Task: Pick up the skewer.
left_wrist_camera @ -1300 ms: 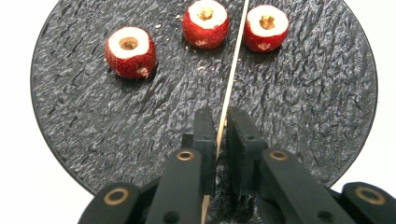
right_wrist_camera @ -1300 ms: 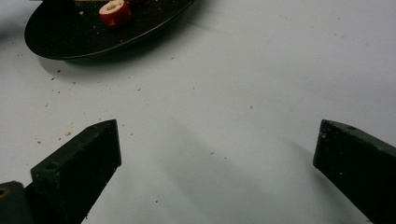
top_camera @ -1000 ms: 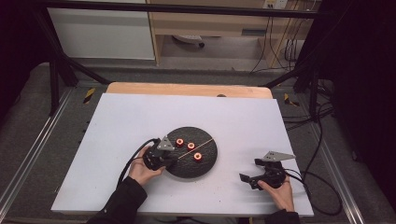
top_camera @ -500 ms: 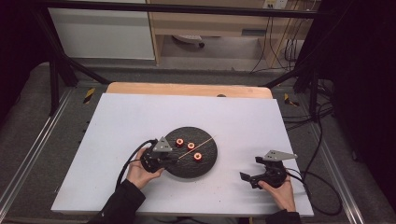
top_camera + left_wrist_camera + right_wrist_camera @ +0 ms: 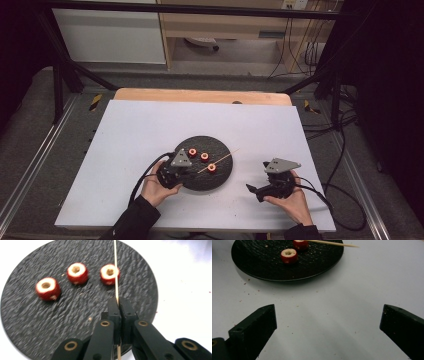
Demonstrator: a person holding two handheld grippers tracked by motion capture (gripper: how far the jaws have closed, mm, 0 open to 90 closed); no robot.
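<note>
A round black plate point(image 5: 212, 145) carries three red cored fruit rings point(image 5: 192, 152) point(image 5: 204, 157) point(image 5: 212, 167). My left gripper point(image 5: 194, 173) is at the plate's near left edge, shut on a thin wooden skewer point(image 5: 225, 156) that points to the far right over the plate. In the left gripper view the skewer point(image 5: 116, 270) runs up from the closed gripper point(image 5: 119, 301) and passes just beside the right-hand ring point(image 5: 109, 273). My right gripper point(image 5: 257, 177) is to the right of the plate, open and empty, with its jaws wide over bare table point(image 5: 328, 315).
The white table top point(image 5: 130, 135) spreads around the plate, with a wooden strip along its far edge. Cables trail from both grippers toward the near edge. Small crumbs dot the table near the plate point(image 5: 257, 262).
Both hands have shifted slightly. The left gripper with the skewer has drifted a little toward the plate's near edge. The fruit rings have not moved.
</note>
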